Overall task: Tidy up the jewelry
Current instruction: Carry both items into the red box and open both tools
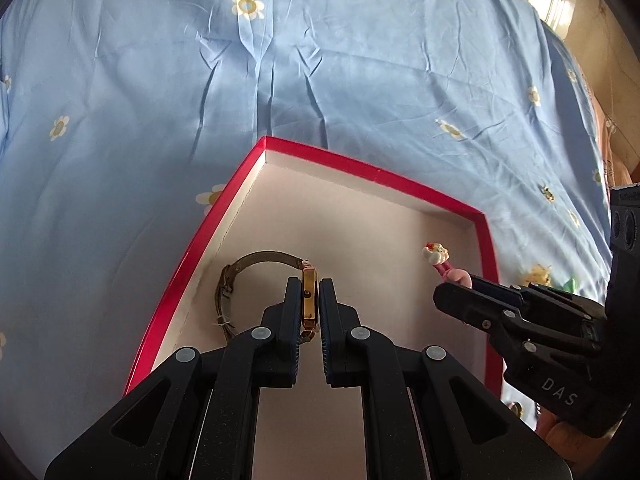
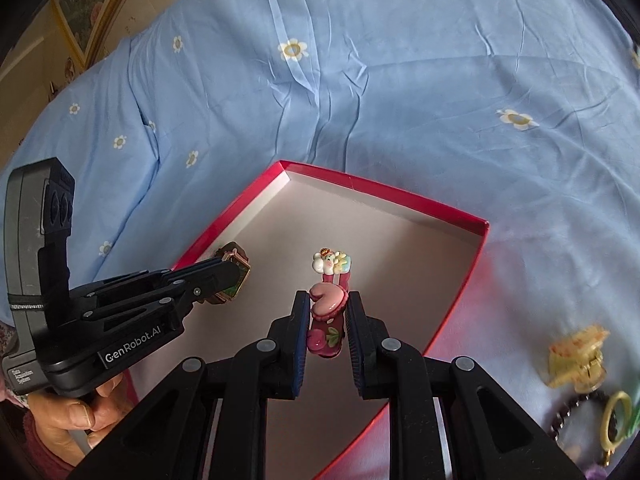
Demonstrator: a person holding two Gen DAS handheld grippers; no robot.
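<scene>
A red box (image 1: 236, 188) (image 2: 416, 196) with a pale inside lies open on the blue bedsheet. My left gripper (image 1: 310, 292) is shut on a gold wristwatch (image 1: 309, 304) by its case, the brown strap (image 1: 256, 258) arching to the left, all above the box's left half. In the right wrist view the same gripper (image 2: 224, 276) shows with the watch (image 2: 238, 276) at its tip. My right gripper (image 2: 329, 304) is shut on a pink hair clip (image 2: 326, 304) with a heart and a small cartoon charm (image 2: 331, 262), over the box's middle. The clip's charm (image 1: 436, 254) also shows in the left wrist view.
Loose pieces lie on the sheet right of the box: a yellow claw clip (image 2: 576, 356), a dark beaded bracelet (image 2: 572, 412) and a yellow ring-shaped piece (image 2: 614, 416). A person's hand (image 2: 72, 416) grips the left tool. The flowered sheet (image 2: 400, 80) spreads beyond the box.
</scene>
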